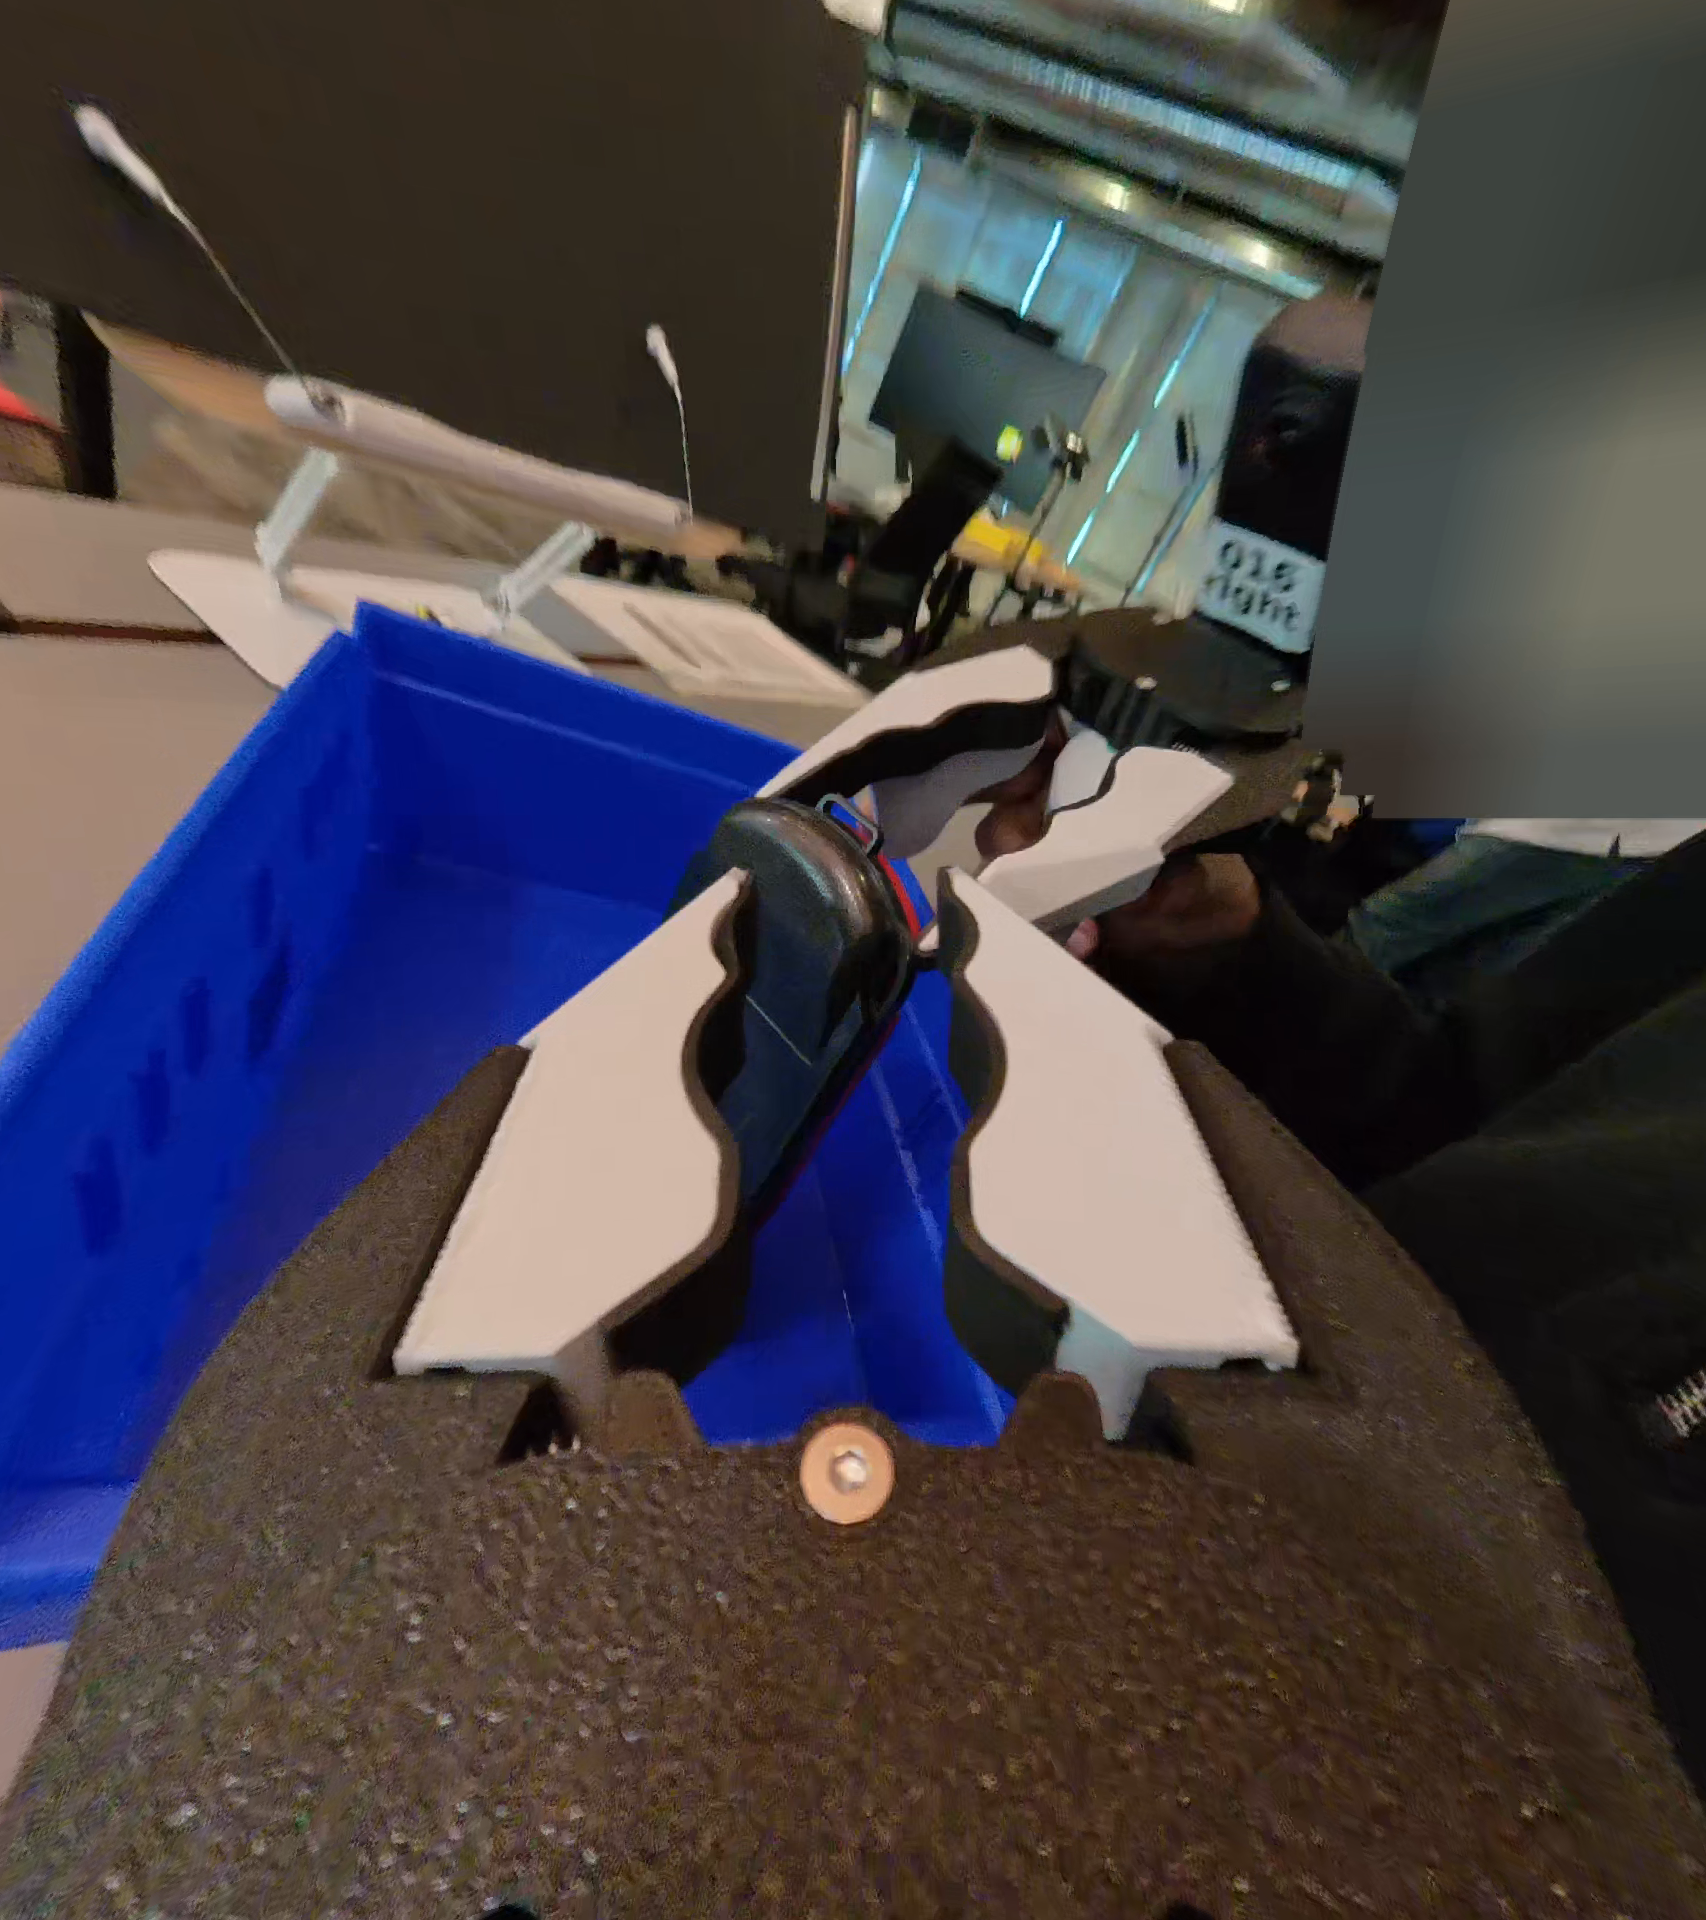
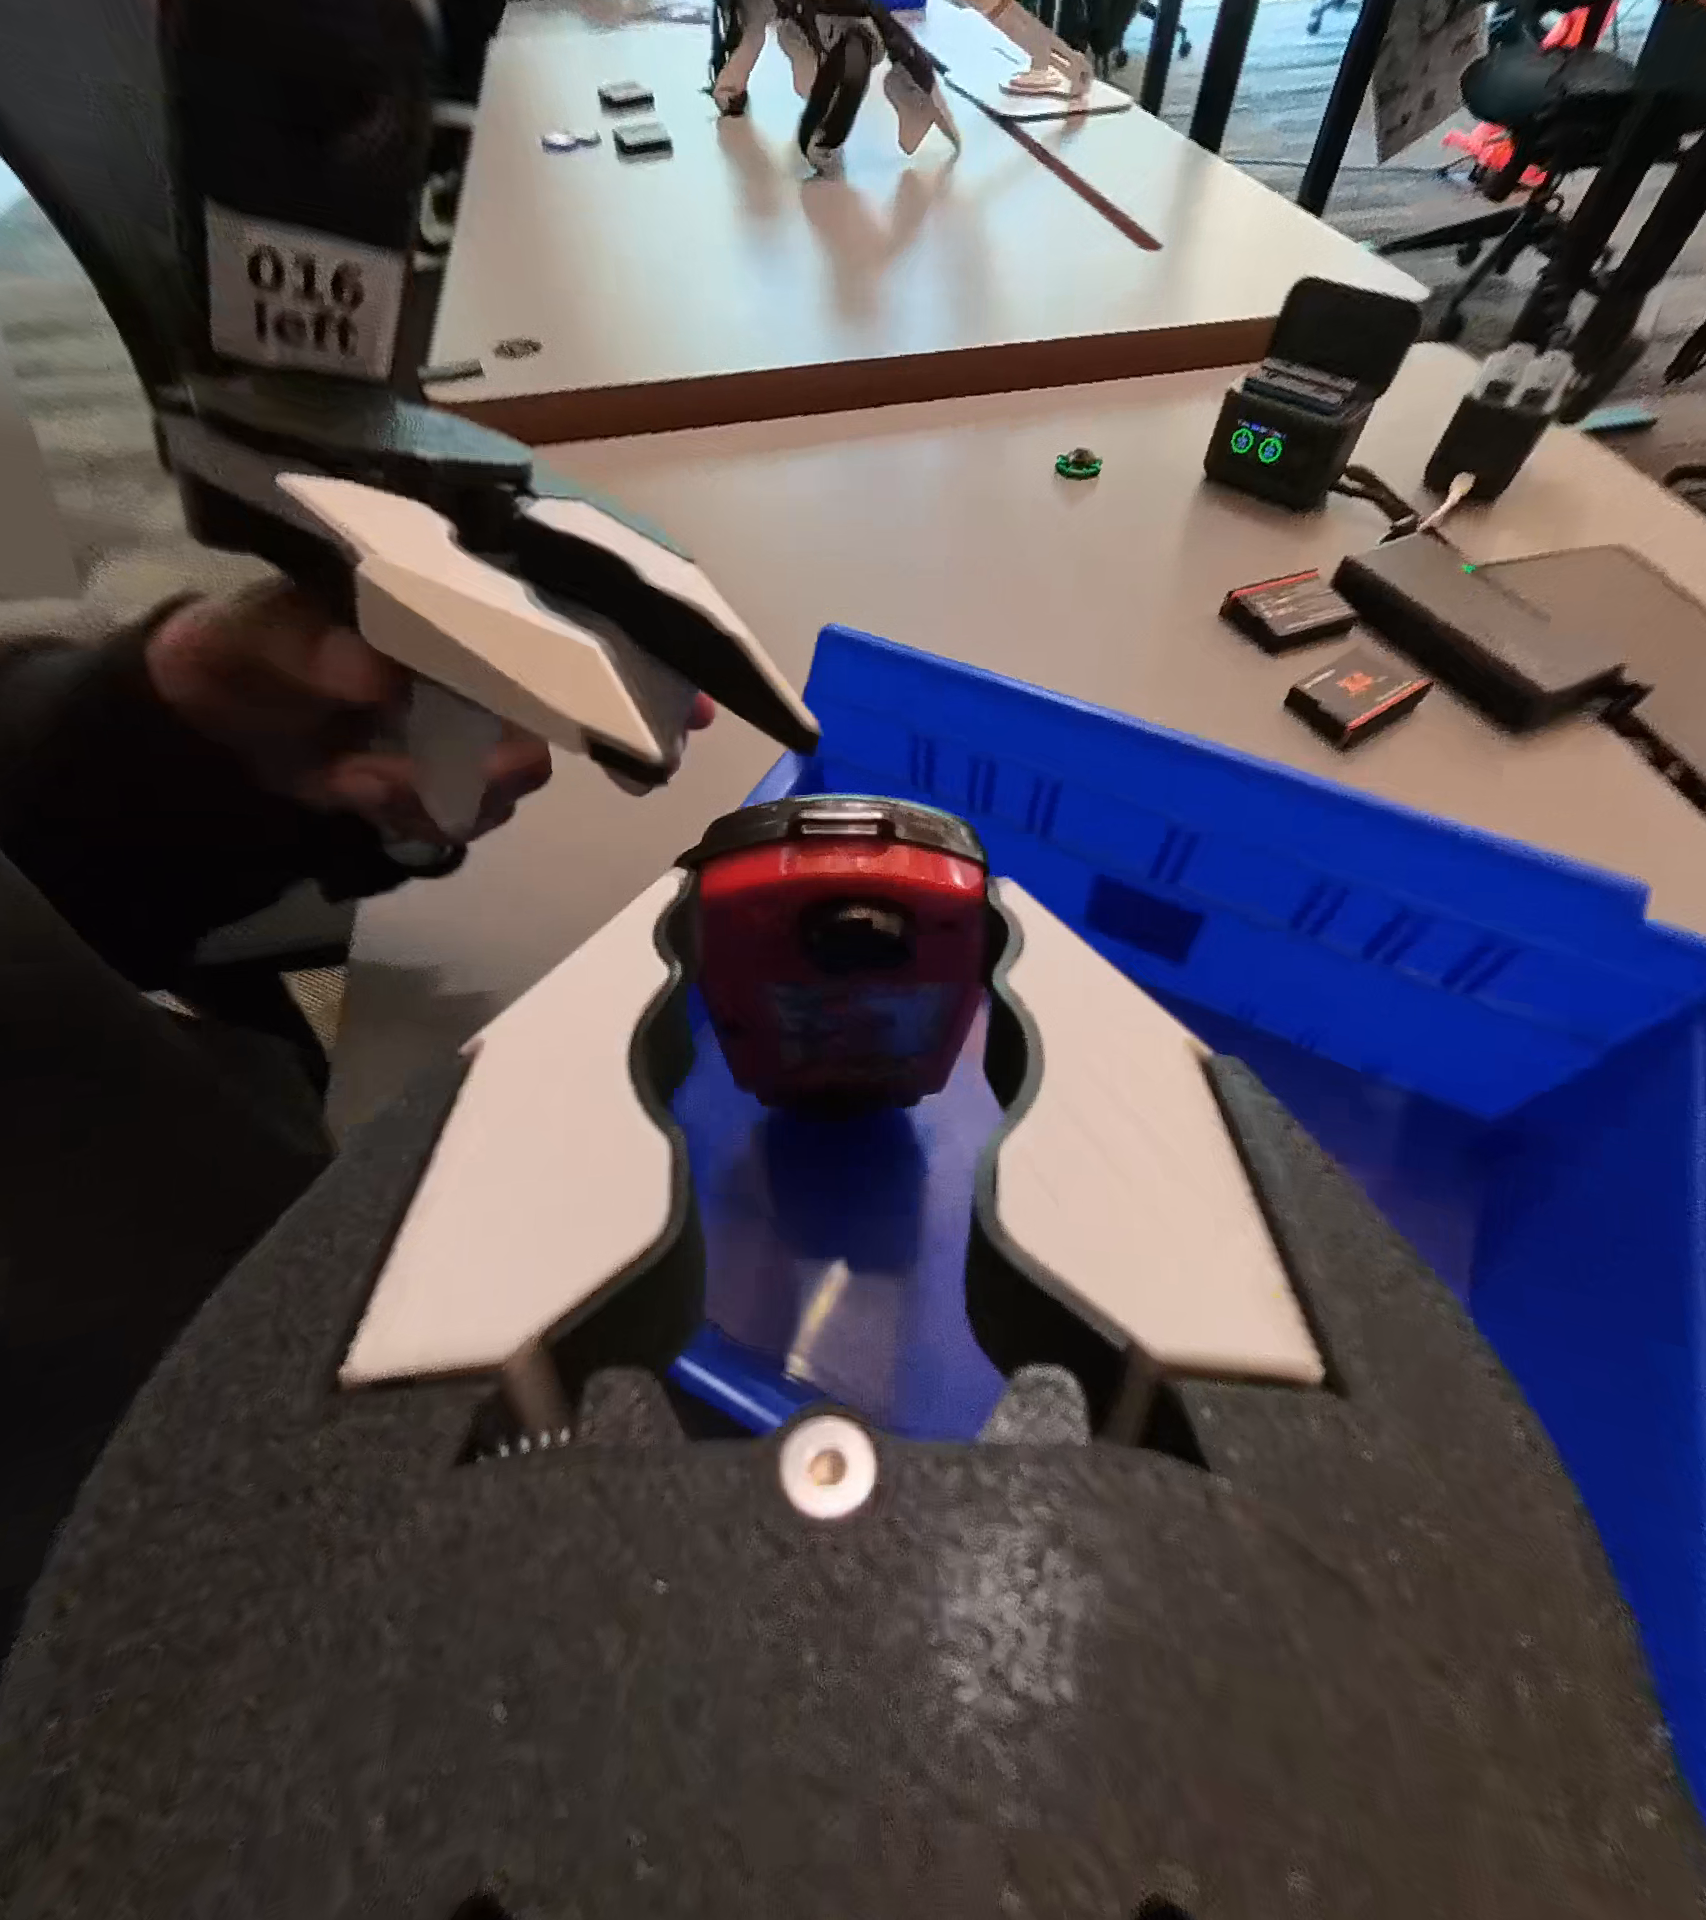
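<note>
A small red and black device (image 2: 844, 977) sits between the fingers of my right gripper (image 2: 841, 888), which is shut on its sides and holds it over the open blue bin (image 2: 1348, 883). In the left wrist view the device (image 1: 807, 966) shows edge-on, black face with a red back. My left gripper (image 1: 844, 888) is open, and the device shows between its fingers, close to the left finger; I cannot tell if they touch. The right gripper (image 1: 859, 862) reaches in from the right. The left gripper (image 2: 724, 743) hovers by the bin's far corner.
The blue bin (image 1: 205, 935) stands on a grey table (image 2: 932, 540). A black charging case with green lights (image 2: 1275, 436), two black battery packs (image 2: 1285, 608), a flat black box (image 2: 1483, 623) and a small green object (image 2: 1077, 462) lie beyond. A white stand (image 1: 475, 457) is behind. Only a small space, under 4 cm, lies between the two pairs of fingers.
</note>
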The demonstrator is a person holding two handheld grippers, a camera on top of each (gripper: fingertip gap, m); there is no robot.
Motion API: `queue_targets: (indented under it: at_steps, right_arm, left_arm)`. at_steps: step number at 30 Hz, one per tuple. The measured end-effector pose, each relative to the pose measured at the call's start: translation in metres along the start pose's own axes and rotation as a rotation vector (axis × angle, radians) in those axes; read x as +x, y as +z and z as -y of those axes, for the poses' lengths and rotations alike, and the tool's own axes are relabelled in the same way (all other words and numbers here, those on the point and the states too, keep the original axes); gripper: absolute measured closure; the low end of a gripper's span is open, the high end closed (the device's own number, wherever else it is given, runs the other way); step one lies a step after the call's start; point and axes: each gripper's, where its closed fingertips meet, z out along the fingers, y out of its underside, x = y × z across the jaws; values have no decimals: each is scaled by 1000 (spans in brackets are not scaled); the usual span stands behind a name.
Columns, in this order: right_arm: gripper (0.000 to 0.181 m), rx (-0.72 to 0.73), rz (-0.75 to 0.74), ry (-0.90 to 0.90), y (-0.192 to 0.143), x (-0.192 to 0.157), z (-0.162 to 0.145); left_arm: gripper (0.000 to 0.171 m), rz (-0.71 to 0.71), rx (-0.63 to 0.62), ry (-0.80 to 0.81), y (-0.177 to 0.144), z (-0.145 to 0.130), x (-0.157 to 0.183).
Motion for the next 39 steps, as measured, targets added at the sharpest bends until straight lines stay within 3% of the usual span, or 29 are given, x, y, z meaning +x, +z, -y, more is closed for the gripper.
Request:
queue_targets:
  at_steps: [2, 4, 7, 10, 21, 39]
  right_arm:
    - [128, -17, -19, -63, 6, -6, 4]
    - [127, -27, -34, -113, 12, -12, 7]
    - [128, -34, -70, -174, 17, -19, 8]
    - [128, -26, -99, -188, 18, -20, 8]
    - [126, 67, -198, -238, 22, -18, 8]
    - [122, 64, -180, -77, 28, -14, 6]
  left_arm:
    - [121, 4, -47, -26, 5, -1, 1]
    - [121, 39, -65, -34, 9, -1, -2]
    - [121, 152, -111, 25, 7, -8, -18]
    - [135, 126, -100, 23, 5, -8, -11]
    - [139, 107, -69, -14, 3, -5, -14]
    - [140, 104, -34, -50, 1, -3, -19]
